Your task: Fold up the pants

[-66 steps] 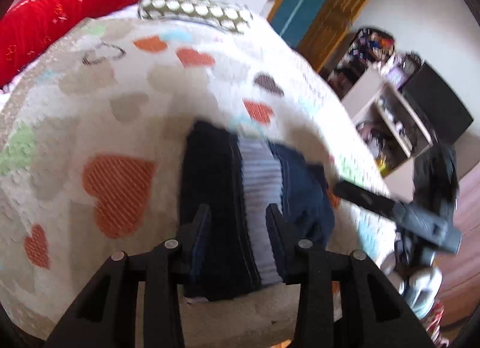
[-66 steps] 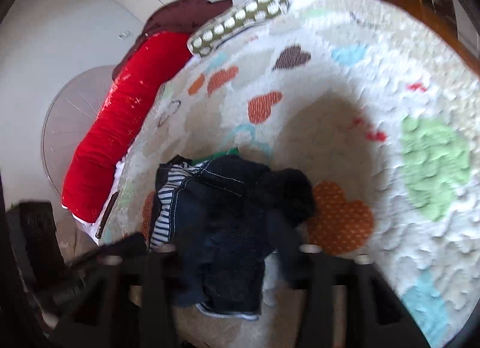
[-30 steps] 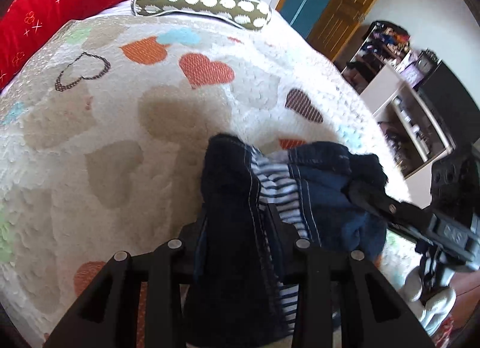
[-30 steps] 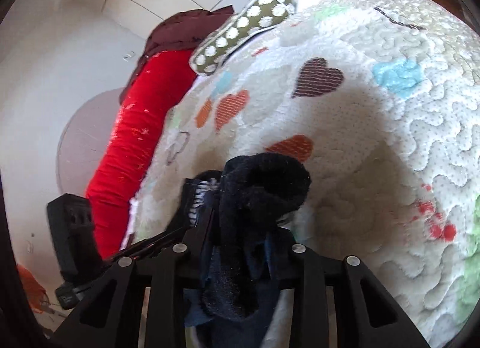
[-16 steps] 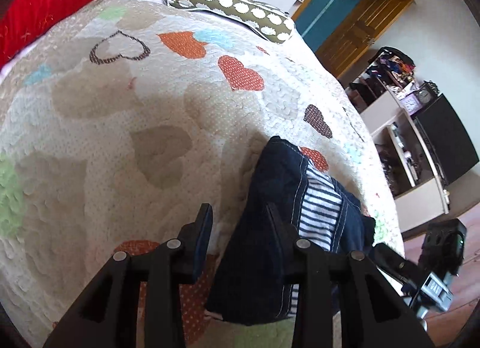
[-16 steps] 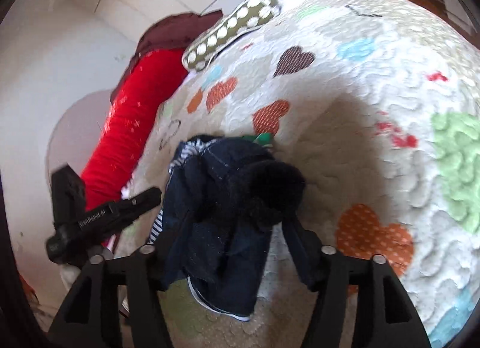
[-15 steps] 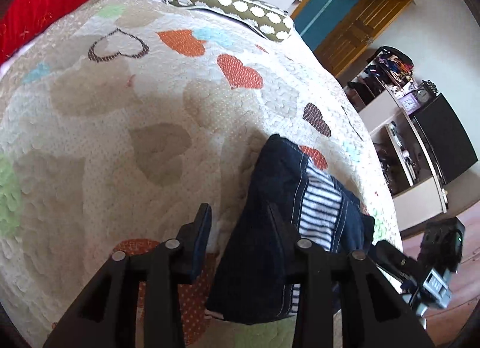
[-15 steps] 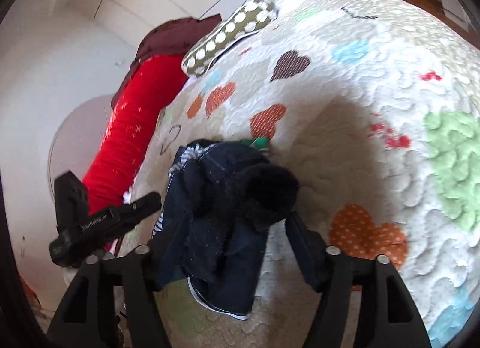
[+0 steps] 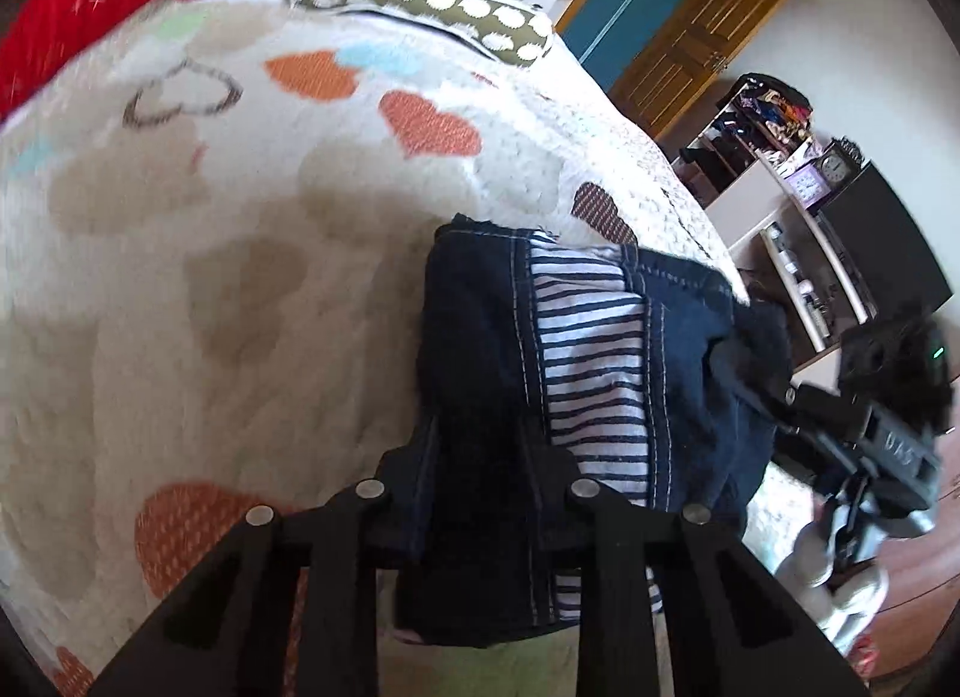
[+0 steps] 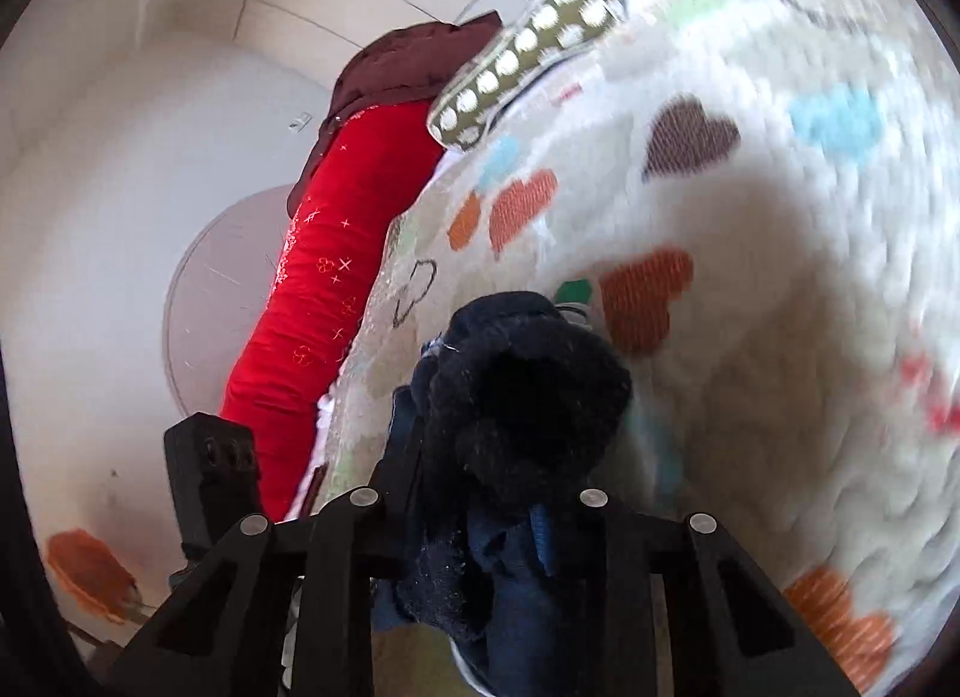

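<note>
The dark navy pants (image 9: pixel 480 349) with a blue-and-white striped lining lie bunched on the heart-patterned quilt (image 9: pixel 240 277). My left gripper (image 9: pixel 474 457) is shut on the near edge of the pants. My right gripper (image 10: pixel 486 457) is shut on a bunched dark part of the pants (image 10: pixel 516 397), lifted a little off the quilt. The right gripper also shows in the left wrist view (image 9: pixel 864 433), at the pants' right side. The left gripper's body shows in the right wrist view (image 10: pixel 210 469) at lower left.
A red bolster (image 10: pixel 336 289) and a green dotted pillow (image 9: pixel 414 0) lie at the bed's far end. A shelf unit (image 9: pixel 792 253), a black cabinet and a wooden door (image 9: pixel 690 54) stand beyond the bed's right edge. The quilt (image 10: pixel 780 307) spreads wide to the right.
Both grippers, open around the pants half a second ago, have shut on them. The views have moved closer, and the right gripper's bunch is raised.
</note>
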The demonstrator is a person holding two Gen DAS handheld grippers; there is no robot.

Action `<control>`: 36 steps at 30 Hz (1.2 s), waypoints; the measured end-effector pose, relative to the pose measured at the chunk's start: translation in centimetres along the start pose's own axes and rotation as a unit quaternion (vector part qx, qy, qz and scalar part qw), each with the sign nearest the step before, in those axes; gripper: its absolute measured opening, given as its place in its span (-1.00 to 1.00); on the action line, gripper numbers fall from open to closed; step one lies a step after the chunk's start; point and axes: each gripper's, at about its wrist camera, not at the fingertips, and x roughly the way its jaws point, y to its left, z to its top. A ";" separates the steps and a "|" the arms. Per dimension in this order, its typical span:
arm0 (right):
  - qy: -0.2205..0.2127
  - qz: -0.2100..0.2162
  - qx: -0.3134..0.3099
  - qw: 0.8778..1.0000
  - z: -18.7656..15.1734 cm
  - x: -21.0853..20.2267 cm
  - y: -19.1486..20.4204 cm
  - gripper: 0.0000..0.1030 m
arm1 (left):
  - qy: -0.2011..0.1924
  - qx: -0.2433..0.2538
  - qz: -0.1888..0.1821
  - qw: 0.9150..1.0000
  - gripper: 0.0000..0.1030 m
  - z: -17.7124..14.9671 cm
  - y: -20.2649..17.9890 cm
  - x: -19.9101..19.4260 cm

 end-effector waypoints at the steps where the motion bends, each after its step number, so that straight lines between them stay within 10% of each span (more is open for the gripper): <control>1: 0.003 -0.020 -0.012 1.000 0.3 0.2 -0.1 -0.39 | 0.000 0.001 0.014 1.000 -0.53 0.1 -0.2 0.4; 6: 0.041 -0.110 -0.035 0.992 0.2 1.6 -1.9 0.13 | -0.003 -0.007 0.043 0.999 -0.53 -0.7 0.2 0.7; 13: -0.086 -0.112 -0.107 0.984 -0.8 -6.2 4.4 0.13 | -0.110 0.005 0.087 0.990 -0.31 -3.5 0.8 -7.6; 21: 0.073 -0.082 -0.062 0.992 -2.4 5.4 3.3 0.07 | -0.203 0.008 0.137 0.970 0.13 -7.4 0.3 -14.6; 28: -0.058 -0.119 -0.137 0.982 -5.5 -3.7 7.1 0.06 | -0.304 0.050 0.201 0.930 0.78 -10.1 -2.8 -19.2; 32: -0.131 -0.178 -0.169 0.961 -9.7 -9.4 7.7 0.73 | -0.325 0.053 0.212 0.920 0.88 -10.9 -4.7 -20.3; 36: -0.163 -0.208 -0.097 0.960 -12.4 -12.4 5.1 0.75 | -0.321 0.078 0.241 0.913 1.00 -11.7 -7.5 -20.5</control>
